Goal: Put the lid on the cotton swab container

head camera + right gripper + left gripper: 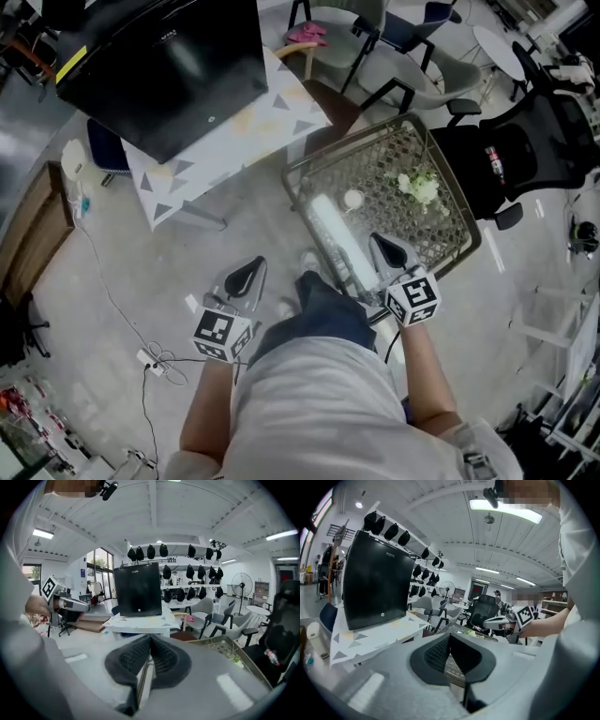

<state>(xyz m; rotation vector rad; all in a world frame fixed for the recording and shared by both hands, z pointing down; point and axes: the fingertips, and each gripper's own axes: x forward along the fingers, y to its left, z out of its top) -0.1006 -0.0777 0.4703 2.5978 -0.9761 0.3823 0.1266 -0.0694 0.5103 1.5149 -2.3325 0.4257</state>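
While the person stands over the wire mesh tray [450, 202], both grippers are held low at its near side, and neither holds anything. The left gripper [248, 274] is outside the tray, well apart from its near-left corner and over the bare floor; its own view shows the two dark pads pressed together with nothing between them. The right gripper [384, 248] is over the near rim of the tray, and its pads are also closed against each other and empty. The cotton swab container [333, 239], a long clear cylinder, lies on its side on the mesh in the left part of the tray, with its near end just beside the tips of the right gripper; I cannot tell if they touch. A small round white piece [352, 199] lies on the mesh just beside the far end of the container, toward the middle of the tray; I cannot say for sure that it is the lid. A pale green and white bunch [419, 187] lies further right in the tray. Beyond the far-left corner of the tray stands a white table [234, 131] with a black monitor [169, 66] on it, and a black office chair [534, 150] is just beside the tray's right side.
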